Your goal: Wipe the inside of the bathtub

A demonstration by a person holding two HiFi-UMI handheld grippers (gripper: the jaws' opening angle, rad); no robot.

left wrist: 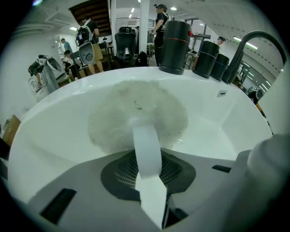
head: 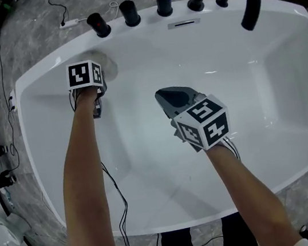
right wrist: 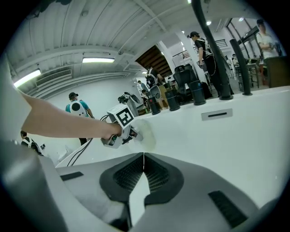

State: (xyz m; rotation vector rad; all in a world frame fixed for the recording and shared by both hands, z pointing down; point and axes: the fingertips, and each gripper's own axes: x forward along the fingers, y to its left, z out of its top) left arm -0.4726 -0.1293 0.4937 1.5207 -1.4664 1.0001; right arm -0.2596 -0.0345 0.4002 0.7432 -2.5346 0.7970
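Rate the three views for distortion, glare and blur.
Head view: slight bending at the edges, small glare spots on the glossy white bathtub wall. Left gripper view: strong fisheye, dark corners, the round pale fluffy wiping pad looks soft. Right gripper view: fisheye too, bright ceiling strip lights.

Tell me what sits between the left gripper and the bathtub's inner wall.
A round whitish scrub pad: the left gripper is shut on its white strap and holds it against the bathtub wall. The left gripper view shows it plainly.
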